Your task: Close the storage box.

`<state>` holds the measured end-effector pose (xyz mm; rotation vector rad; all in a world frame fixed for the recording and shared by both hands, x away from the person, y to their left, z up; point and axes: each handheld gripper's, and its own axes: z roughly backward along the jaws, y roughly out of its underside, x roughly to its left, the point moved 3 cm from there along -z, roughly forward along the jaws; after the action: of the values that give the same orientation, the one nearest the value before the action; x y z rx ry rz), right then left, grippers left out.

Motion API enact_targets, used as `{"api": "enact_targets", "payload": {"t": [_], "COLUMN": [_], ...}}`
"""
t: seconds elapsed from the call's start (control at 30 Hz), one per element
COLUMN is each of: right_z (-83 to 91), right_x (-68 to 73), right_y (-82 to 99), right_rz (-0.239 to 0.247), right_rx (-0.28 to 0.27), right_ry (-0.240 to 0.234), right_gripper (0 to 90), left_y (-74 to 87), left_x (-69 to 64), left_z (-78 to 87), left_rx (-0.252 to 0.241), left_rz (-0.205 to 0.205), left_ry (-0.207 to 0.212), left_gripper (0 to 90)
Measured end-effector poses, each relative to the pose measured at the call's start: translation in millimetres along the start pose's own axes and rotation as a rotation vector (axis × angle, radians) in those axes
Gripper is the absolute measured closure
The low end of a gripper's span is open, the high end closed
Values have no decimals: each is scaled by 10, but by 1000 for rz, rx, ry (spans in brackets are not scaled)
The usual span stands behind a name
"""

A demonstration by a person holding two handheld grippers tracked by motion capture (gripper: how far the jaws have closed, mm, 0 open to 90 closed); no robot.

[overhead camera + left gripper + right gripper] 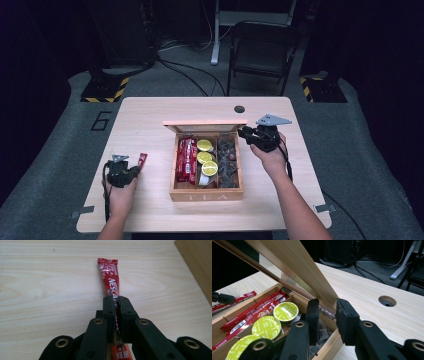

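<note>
Left of the tea box [206, 195], a red sachet [109, 277] was pinched lengthwise in the shut left tongs [116, 305], while the box lid's [294, 267] edge was clasped by the right tongs [327, 312].

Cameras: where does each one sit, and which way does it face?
High view: above the person's side, looking forward and down on the table; both forearms, left gripper, right gripper show.
Left gripper view: rides the left gripper, looking along its fingers, shut on a red coffee stick over the tabletop.
Right gripper view: rides the right gripper, its fingers around the open lid of the tea box.
Shared: all three show the held stick.
</note>
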<state>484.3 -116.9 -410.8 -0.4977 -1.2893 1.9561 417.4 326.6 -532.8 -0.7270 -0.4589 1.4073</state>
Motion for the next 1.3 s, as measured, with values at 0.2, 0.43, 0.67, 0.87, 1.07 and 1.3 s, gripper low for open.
{"api": "enact_targets", "payload": {"t": [0.2, 0.43, 0.67, 0.87, 1.07, 1.3], "right_z": [-1, -1, 1, 0, 1, 2], "right_x": [-1, -1, 1, 1, 2, 3], "right_y": [0, 0, 2, 3, 4, 4], "right_rz": [-1, -1, -4, -7, -7, -6], "right_rx": [-1, -1, -1, -2, -2, 0], "right_ry": [0, 0, 0, -1, -1, 0], "right_gripper": [720, 720, 720, 720, 719, 719], "left_y": [3, 1, -10, -16, -30, -69], "left_x": [0, 10, 16, 33, 5, -27], "left_z": [-6, 1, 30, 45, 83, 168], "left_rx": [2, 10, -1, -12, -24, -57], "left_rz": [0, -1, 10, 21, 5, 15], "left_ry": [-2, -4, 2, 19, 17, 31], "left_gripper": [842, 836, 695, 546, 478, 462]}}
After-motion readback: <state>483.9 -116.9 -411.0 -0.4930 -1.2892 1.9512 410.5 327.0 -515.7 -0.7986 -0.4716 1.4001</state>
